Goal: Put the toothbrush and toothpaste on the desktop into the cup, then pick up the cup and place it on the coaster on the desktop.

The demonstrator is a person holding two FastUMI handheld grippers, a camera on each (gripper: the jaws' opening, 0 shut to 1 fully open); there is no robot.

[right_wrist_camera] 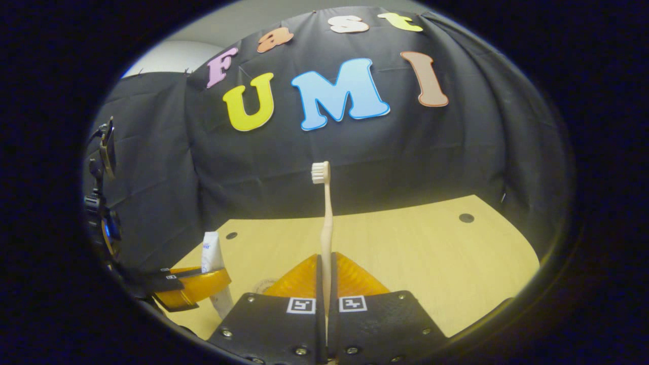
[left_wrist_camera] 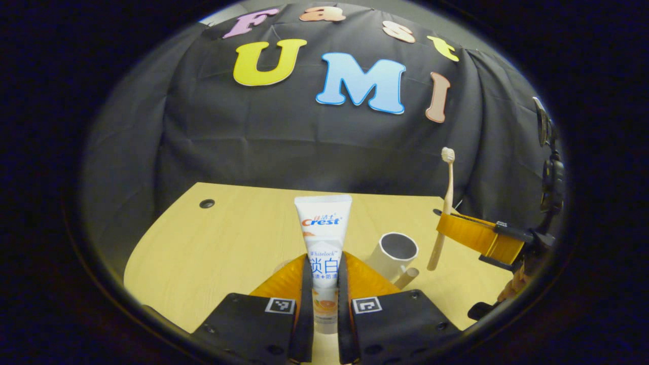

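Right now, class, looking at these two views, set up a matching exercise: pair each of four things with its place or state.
Things:
1. white toothpaste tube
2. beige toothbrush
3. white cylindrical cup
4. pale wooden desktop

Places or states:
A. lying on its side, mouth open toward the camera
B. clamped upright in the right claw
C. under everything, bearing the cup
D. clamped upright in the left claw

Pairs: 1-D, 2-B, 3-A, 4-C

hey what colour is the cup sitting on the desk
White outside, grey inside: the cup, clearest in the left gripper view.
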